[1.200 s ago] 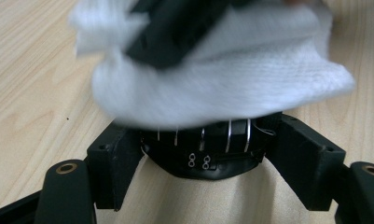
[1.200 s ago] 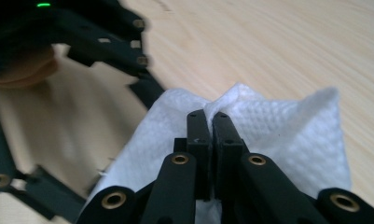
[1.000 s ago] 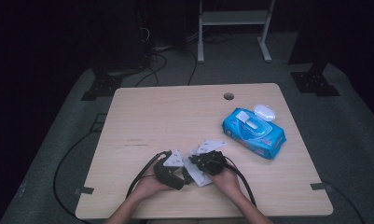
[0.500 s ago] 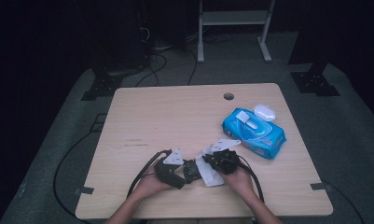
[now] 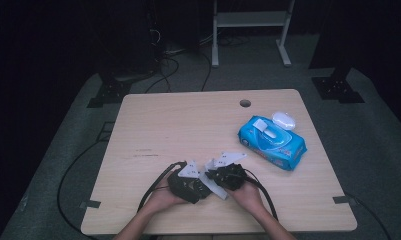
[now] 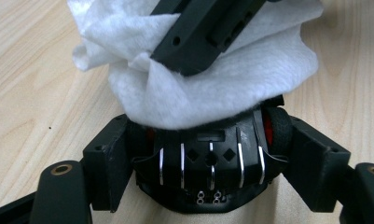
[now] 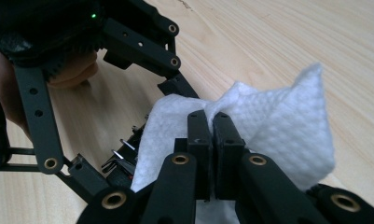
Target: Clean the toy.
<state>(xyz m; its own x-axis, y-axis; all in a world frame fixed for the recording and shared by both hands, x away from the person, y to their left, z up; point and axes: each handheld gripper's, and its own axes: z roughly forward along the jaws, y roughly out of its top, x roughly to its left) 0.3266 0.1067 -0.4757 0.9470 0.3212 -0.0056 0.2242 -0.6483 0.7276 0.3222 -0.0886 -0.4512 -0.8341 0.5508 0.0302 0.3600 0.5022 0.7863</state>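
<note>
My left gripper [image 5: 190, 182] lies near the table's front edge. In the left gripper view its jaws stand wide apart, closed on a black device [image 6: 208, 163] with silver stripes and a red part. A white wipe [image 6: 212, 88] is draped over the device's far end. My right gripper [image 7: 212, 135] is shut on that wipe [image 7: 278, 126] and presses it against the device from the right. In the high view the right gripper [image 5: 223, 177] meets the left one, with the wipe [image 5: 219, 191] showing below them.
A blue pack of wipes [image 5: 272, 141] lies at the table's right, with a small white oval object [image 5: 284, 120] just behind it. A cable hole [image 5: 245, 103] is near the far edge. Cables trail off the front edge [image 5: 153, 192].
The right gripper with the wipe shifted slightly to the right and came back a little against the device. The left gripper stayed in place.
</note>
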